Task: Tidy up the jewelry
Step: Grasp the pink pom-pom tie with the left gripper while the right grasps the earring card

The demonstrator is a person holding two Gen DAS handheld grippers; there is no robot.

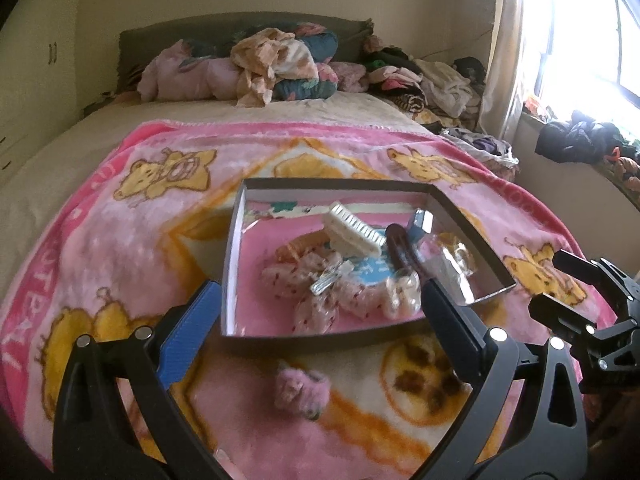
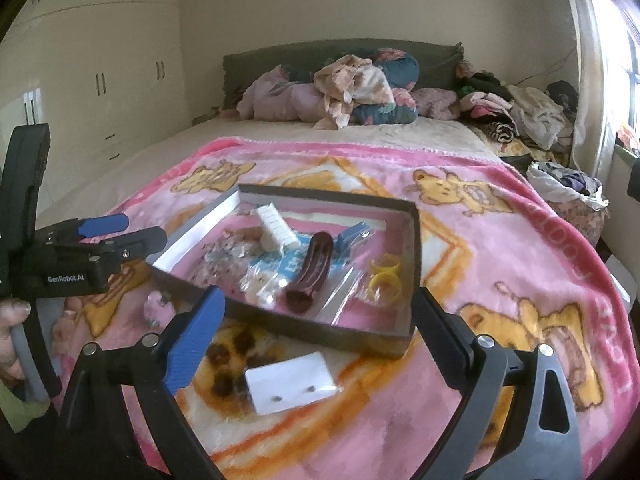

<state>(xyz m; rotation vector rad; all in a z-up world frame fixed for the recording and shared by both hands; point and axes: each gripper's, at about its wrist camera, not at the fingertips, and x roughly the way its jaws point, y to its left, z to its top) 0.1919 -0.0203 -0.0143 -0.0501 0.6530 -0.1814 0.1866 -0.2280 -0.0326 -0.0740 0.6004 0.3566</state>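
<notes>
A shallow dark grey box (image 1: 340,182) (image 2: 320,334) lies on the pink bear blanket. It holds a white comb clip (image 1: 352,232), a brown barrette (image 2: 310,276), dotted fabric bows (image 1: 316,292) and yellow rings in plastic (image 2: 384,276). My left gripper (image 1: 320,286) stands open just before the box's near edge, with nothing between its fingers. A fuzzy pink hair piece (image 1: 300,390) (image 2: 160,306) lies on the blanket below it. My right gripper (image 2: 318,292) is open and empty above a white earring card (image 2: 290,386) with two studs, in front of the box.
The left gripper (image 2: 146,227) shows at the left edge, held by a hand (image 2: 12,332); the right gripper (image 1: 544,283) shows at the right edge. Pillows and piled clothes (image 1: 276,64) fill the bed's head. Wardrobes (image 2: 100,60) stand at left, a window (image 1: 580,32) at right.
</notes>
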